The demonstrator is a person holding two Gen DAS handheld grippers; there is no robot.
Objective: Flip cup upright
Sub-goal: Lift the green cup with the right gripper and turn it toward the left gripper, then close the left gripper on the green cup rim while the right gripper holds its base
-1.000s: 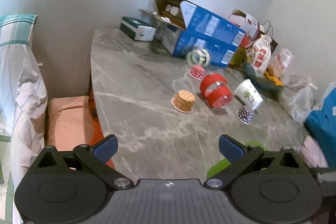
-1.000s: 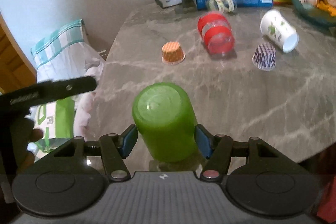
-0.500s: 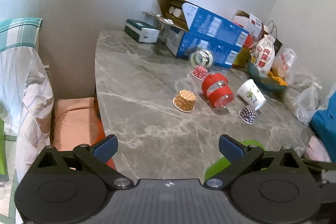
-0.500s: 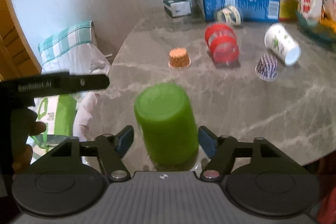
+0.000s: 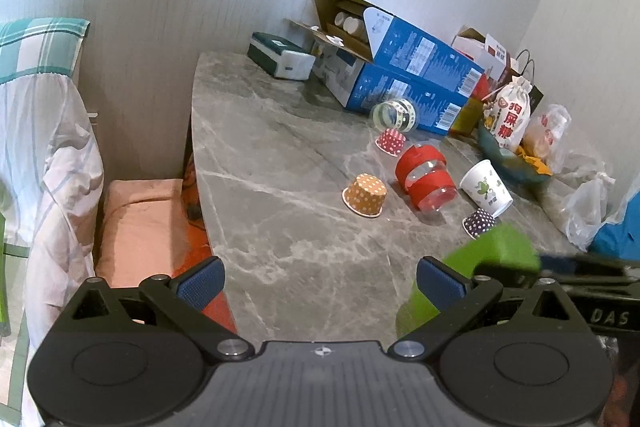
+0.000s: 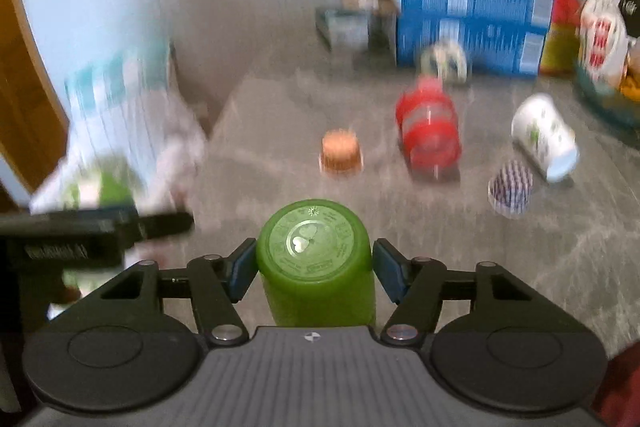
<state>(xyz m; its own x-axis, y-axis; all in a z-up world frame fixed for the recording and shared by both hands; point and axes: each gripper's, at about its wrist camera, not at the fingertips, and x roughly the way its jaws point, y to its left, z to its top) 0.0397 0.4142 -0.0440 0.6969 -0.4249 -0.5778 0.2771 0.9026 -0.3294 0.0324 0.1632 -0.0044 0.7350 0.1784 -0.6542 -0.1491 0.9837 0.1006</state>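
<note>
A green plastic cup (image 6: 314, 263) sits between the fingers of my right gripper (image 6: 314, 269), its flat base turned toward the camera. The blue pads press both of its sides, so the gripper is shut on it. The right wrist view is blurred by motion. In the left wrist view the cup (image 5: 492, 251) shows as a blurred green shape at lower right, raised above the grey marble table (image 5: 288, 227). My left gripper (image 5: 320, 281) is open and empty over the table's near edge.
On the table lie an orange dotted paper cup (image 5: 365, 195), a red-banded clear jar (image 5: 426, 177), a white paper cup (image 5: 486, 188), a purple dotted cup (image 5: 479, 223), a red dotted cup (image 5: 391, 140) and a tape roll (image 5: 394, 112). Blue boxes (image 5: 404, 75) and bags (image 5: 508, 119) line the far side.
My right gripper closed on the green cup and has lifted and tilted it, so its base now faces the camera. The left gripper stayed open and drew back slightly.
</note>
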